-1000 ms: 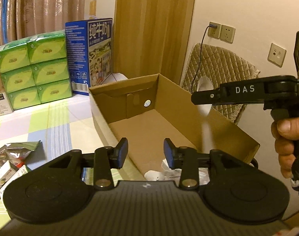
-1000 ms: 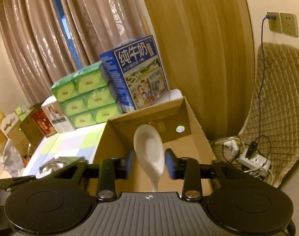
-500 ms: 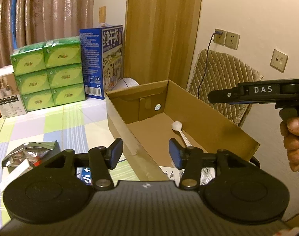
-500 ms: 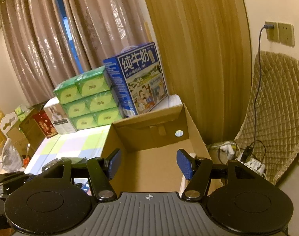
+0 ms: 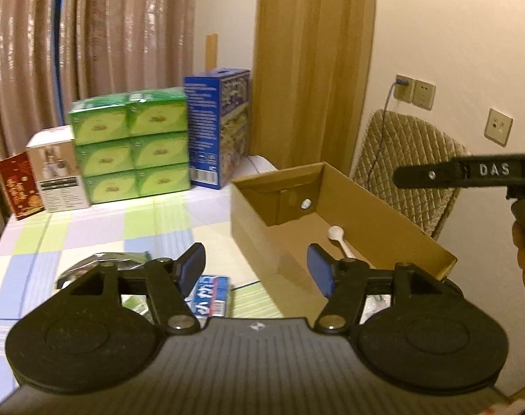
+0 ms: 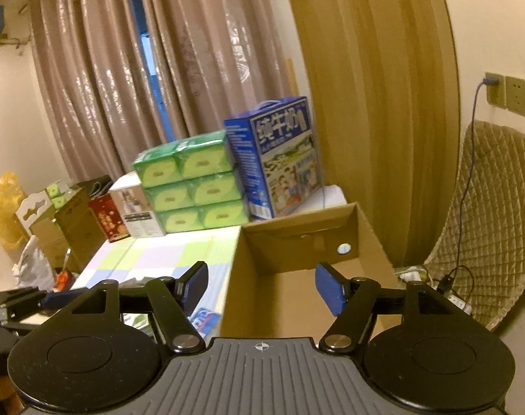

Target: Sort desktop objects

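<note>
lying in the cardboard box [image 5: 393, 218], a white spoon [image 5: 338, 238].

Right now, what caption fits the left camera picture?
Open left gripper hovers by the cardboard box holding a white spoon.

"DAS" on right gripper [image 5: 431, 174] arm; "纯牛奶" on blue carton [image 6: 283, 159].

**Card, plastic, foil and cloth**

The box [image 5: 393, 221] is plain brown corrugated card — matt, raw at its rims. In it lies a smooth white plastic spoon [image 5: 338, 238]. The tablecloth [image 5: 89, 228] looks like smooth checked fabric. A crinkled foil pouch [image 5: 100, 261] shines near the front edge. The green packs [image 5: 131, 145] at the back edge wear glossy film — the curtain [image 6: 106, 79] has a satin sheen.
</note>
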Tool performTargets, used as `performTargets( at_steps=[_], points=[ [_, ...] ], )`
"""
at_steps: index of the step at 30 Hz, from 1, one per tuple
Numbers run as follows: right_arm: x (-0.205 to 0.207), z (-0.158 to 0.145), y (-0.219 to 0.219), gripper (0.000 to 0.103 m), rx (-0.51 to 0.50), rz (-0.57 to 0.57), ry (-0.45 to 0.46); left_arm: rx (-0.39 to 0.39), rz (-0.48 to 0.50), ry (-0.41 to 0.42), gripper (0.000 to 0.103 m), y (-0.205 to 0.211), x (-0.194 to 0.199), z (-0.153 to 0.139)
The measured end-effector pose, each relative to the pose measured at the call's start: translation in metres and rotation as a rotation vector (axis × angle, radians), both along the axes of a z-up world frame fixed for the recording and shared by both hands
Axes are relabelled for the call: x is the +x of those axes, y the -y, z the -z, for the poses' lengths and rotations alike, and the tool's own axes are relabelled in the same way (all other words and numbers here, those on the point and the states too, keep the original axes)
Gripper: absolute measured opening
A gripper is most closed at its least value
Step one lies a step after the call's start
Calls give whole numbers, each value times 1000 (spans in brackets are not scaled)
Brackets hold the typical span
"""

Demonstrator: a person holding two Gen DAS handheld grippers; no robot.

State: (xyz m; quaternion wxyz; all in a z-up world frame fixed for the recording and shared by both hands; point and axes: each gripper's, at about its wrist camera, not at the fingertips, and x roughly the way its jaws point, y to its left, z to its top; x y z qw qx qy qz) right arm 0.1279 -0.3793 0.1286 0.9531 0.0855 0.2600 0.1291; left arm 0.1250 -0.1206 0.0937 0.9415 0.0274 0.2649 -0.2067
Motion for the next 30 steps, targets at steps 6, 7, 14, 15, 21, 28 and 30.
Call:
performTargets(
  at_steps=[6,7,14,15,21,28,30],
  points=[
    [-14,-3,-31,72,-17,-46,5,14,-63,22,69,-38,-19,-11],
    [-16,-3,-36,73,-19,-53,6,14,-74,24,70,-45,-22,-12],
    [-26,-2,-72,88,-36,-109,13,19,-162,35,81,-95,-41,-15],
    [-27,0,-78,90,-37,-118,12,22,-175,34,82,-102,-44,-14],
    [-29,13,-108,99,-45,-162,-3,49,-245,20,89,-140,-56,-2],
    [-23,44,-139,101,-66,-219,-51,52,-319,-22,97,-176,-62,26],
    [-22,57,-147,101,-80,-232,-67,50,-323,-39,99,-181,-59,38]
  ],
)
